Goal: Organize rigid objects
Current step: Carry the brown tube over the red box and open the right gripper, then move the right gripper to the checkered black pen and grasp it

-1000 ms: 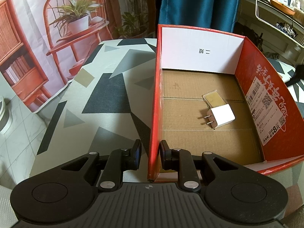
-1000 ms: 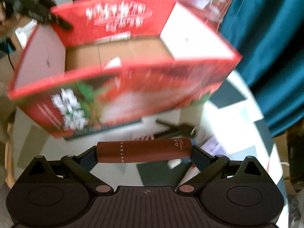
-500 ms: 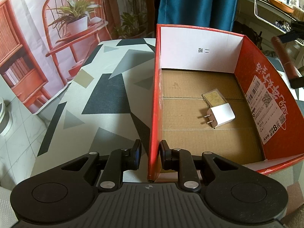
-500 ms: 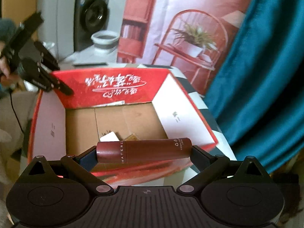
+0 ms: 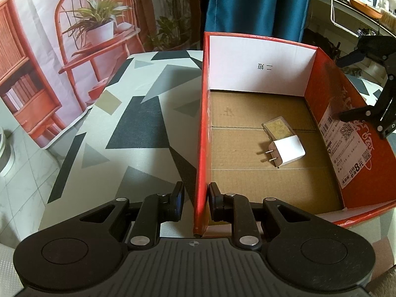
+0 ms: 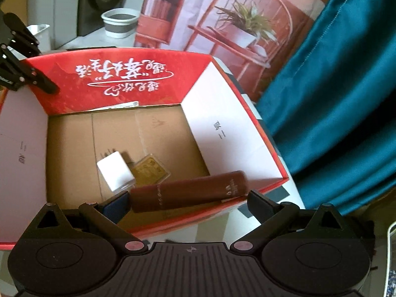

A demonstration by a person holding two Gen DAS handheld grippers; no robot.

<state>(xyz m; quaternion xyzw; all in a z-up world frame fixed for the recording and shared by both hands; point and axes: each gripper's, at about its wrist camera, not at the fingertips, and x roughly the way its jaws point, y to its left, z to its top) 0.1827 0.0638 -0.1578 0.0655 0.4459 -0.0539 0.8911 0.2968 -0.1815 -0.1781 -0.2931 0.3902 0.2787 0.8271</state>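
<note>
Glossy red box (image 5: 329,94) with matt corrugated cardboard floor; smooth white plastic charger (image 5: 288,153).

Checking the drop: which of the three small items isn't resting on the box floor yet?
The brown tube. It's tilted between the open right gripper's jaws above the floor; the white charger and gold case lie flat.

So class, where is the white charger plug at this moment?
In the left wrist view, the white charger plug lies on the red box floor, right of centre, overlapping the gold card case.

Black ribbed tool (image 5: 194,204) bodies, silver rivets — round caps
</note>
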